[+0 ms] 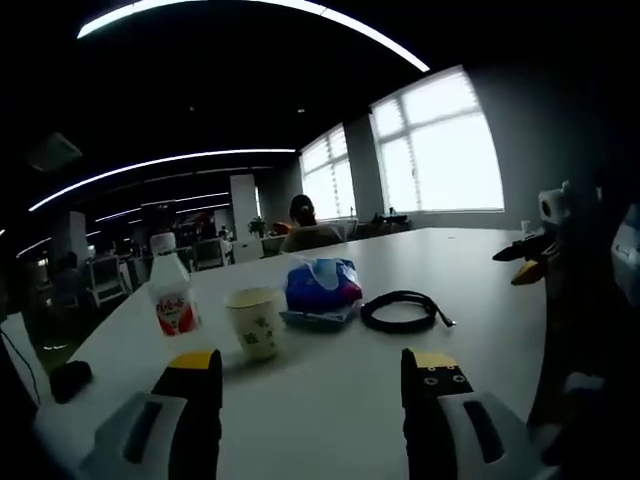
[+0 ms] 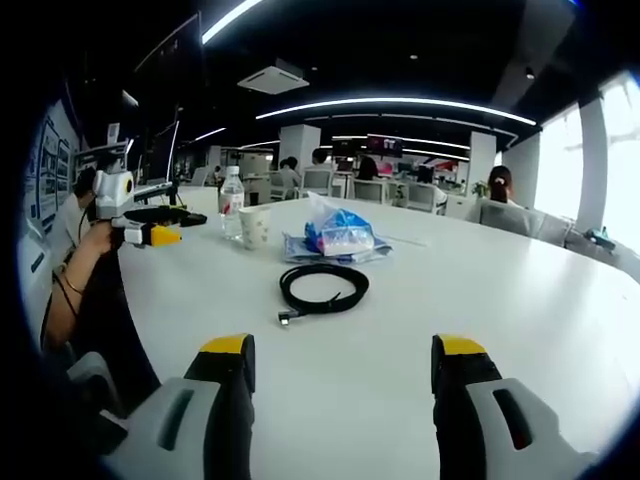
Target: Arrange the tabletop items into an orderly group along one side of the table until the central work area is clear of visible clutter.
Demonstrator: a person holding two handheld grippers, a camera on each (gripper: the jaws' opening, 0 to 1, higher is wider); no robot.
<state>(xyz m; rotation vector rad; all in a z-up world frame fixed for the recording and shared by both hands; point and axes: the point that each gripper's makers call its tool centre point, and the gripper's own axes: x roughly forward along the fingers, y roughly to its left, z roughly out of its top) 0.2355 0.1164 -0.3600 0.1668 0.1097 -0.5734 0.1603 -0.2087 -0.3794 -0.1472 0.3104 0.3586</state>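
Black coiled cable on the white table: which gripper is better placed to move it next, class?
Likely right: the black coiled cable lies straight ahead between the right gripper's open jaws; the left gripper faces the paper cup.

Bare counter (image 2: 480,290) is lying open ahead of the right tongs (image 2: 343,365); cable (image 2: 322,288), tissue pack (image 2: 338,234), cup (image 2: 255,226) and bottle (image 2: 231,203) are crowding the far-left side.

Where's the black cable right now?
The coiled cable lies on the white table, straight ahead of the right gripper's open jaws, just nearer than the blue tissue pack. In the left gripper view it's right of that pack.
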